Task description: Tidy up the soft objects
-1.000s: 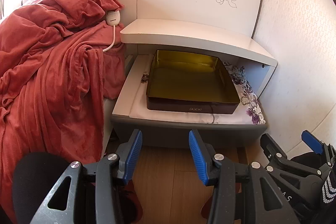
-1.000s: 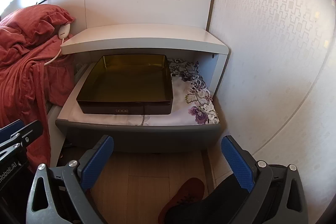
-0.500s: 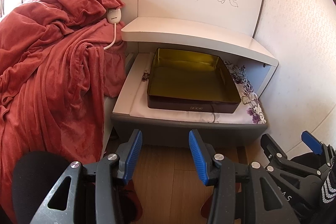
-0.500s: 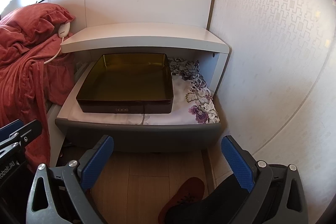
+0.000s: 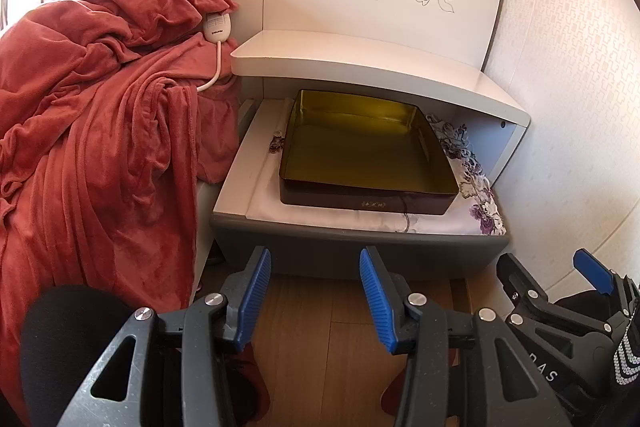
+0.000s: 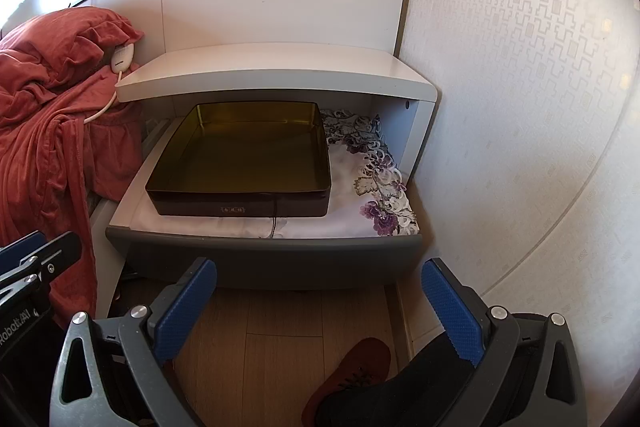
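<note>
Gold-lined tin (image 6: 240, 163) — bare — on floral cloth (image 6: 376, 187).

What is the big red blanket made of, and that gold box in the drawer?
The red blanket looks like soft plush fleece: it hangs in limp folds with a velvety sheen. The gold box seems to be thin metal, maybe a tin: its inside is smooth, shiny and reflective, with crisp straight walls, dark outside.
</note>
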Demonstrator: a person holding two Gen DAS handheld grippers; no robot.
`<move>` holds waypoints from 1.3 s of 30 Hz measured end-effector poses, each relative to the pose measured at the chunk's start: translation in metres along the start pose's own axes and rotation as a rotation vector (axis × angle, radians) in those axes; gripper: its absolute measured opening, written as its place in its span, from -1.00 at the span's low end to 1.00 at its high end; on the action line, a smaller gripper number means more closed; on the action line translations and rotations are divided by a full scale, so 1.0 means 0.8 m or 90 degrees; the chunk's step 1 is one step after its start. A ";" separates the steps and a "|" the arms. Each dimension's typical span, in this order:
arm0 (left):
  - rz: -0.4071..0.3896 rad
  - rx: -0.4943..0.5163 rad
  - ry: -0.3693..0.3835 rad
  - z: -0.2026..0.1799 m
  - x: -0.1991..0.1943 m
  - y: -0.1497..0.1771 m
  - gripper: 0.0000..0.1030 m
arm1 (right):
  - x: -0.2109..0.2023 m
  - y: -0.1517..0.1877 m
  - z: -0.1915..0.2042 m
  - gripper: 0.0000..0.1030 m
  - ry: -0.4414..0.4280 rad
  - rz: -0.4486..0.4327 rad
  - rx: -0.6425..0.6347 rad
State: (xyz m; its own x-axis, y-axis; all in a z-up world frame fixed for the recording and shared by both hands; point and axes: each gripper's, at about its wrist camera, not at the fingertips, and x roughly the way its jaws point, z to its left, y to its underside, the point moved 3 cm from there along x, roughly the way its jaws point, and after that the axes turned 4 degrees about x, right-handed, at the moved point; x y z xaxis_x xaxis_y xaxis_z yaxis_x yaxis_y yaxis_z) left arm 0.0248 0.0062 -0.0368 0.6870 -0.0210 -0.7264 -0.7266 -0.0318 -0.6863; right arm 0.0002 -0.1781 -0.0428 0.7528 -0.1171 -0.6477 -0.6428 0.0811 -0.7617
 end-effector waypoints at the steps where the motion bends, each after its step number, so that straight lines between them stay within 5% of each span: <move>1: 0.001 0.000 0.000 0.000 0.000 0.000 -0.09 | 0.000 0.000 0.000 1.00 -0.001 0.001 0.000; 39: 0.013 -0.002 0.014 -0.002 0.006 0.006 -0.09 | 0.003 0.001 0.002 1.00 -0.006 0.006 0.002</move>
State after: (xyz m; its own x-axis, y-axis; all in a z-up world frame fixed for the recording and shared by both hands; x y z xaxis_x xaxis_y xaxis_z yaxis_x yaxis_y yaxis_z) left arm 0.0247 0.0042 -0.0439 0.6721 -0.0437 -0.7392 -0.7405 -0.0350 -0.6712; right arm 0.0019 -0.1766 -0.0454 0.7479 -0.1065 -0.6552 -0.6497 0.0846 -0.7555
